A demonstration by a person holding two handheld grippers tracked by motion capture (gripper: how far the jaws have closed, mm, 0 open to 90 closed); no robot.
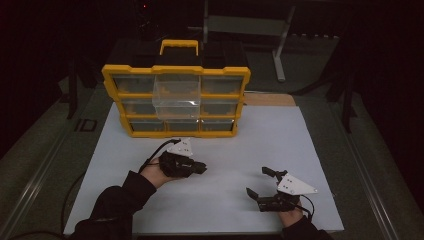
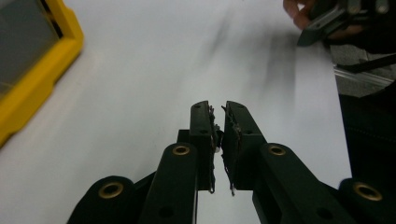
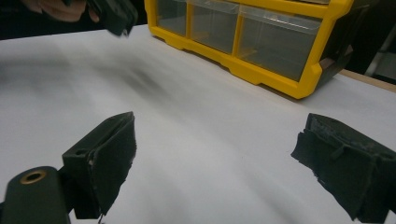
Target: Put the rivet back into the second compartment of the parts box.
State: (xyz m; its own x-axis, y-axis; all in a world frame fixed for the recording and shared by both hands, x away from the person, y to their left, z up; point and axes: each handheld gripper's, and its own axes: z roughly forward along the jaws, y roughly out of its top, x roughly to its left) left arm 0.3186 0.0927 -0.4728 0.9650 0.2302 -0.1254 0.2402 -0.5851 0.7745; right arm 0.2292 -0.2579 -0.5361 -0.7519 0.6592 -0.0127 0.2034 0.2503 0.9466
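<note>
While the left gripper [image 1: 200, 167] sits nearly closed and the right gripper [image 1: 260, 182] gapes wide, both empty, the clear drawer [image 1: 176, 96] juts from the yellow organizer [image 1: 176, 75] at the bench's far side; it looks light, stiff and slick, best pinched at its front lip.

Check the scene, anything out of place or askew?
One clear drawer sticks far out of the yellow organizer, top row, middle; the other drawers sit flush. Left tongs closed with nothing between them, right tongs wide open over the white mat.

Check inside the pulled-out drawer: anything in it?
The clear drawer sticks out of the yellow organizer and looks empty through its walls. The dim light could hide something small on its floor, and the other drawers' contents cannot be told.
</note>
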